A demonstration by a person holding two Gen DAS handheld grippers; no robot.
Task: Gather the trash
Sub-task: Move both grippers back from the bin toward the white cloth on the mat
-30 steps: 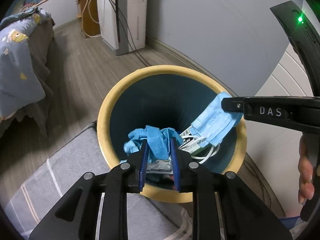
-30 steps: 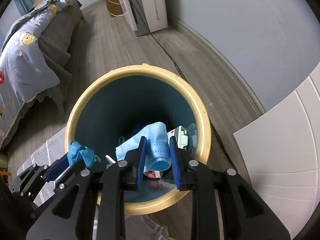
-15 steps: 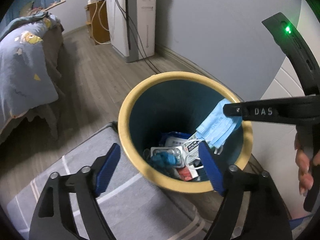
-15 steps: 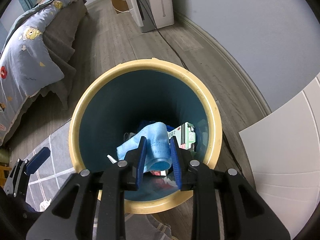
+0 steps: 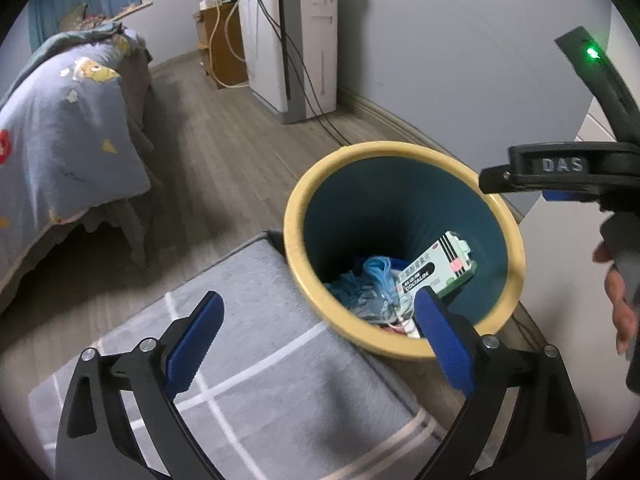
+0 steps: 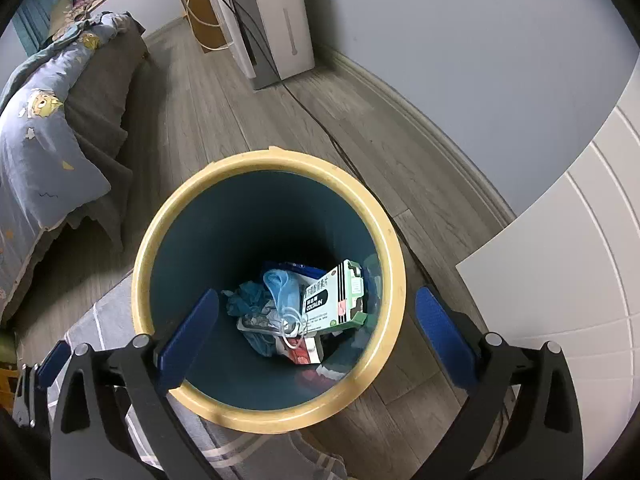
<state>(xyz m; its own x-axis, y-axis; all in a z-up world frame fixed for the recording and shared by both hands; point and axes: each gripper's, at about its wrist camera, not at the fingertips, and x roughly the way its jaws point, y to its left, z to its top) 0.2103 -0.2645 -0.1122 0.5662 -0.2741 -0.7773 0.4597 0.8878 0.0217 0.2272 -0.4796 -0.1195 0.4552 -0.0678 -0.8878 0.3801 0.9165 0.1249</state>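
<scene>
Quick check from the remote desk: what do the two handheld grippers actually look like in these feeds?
Both match: the left gripper and right gripper have matte black plastic linkage arms with silver pivot screws and flat blue pads on the fingers. In the left wrist view, the right unit's side shows raised "DAS" lettering and a green indicator light. No cables show, and bare fingers grip its handle.

— What am I seeing around the white appliance (image 5: 294, 36)?

— Black cables (image 5: 298, 92) are trailing down its front onto the wood floor (image 5: 224, 160). A wooden cabinet (image 5: 222, 48) is standing just behind it. Well apart, toward me, a bed (image 5: 60, 128) is sitting under a blue blanket, and a grey rug (image 5: 256, 392) is lying nearer still.
</scene>
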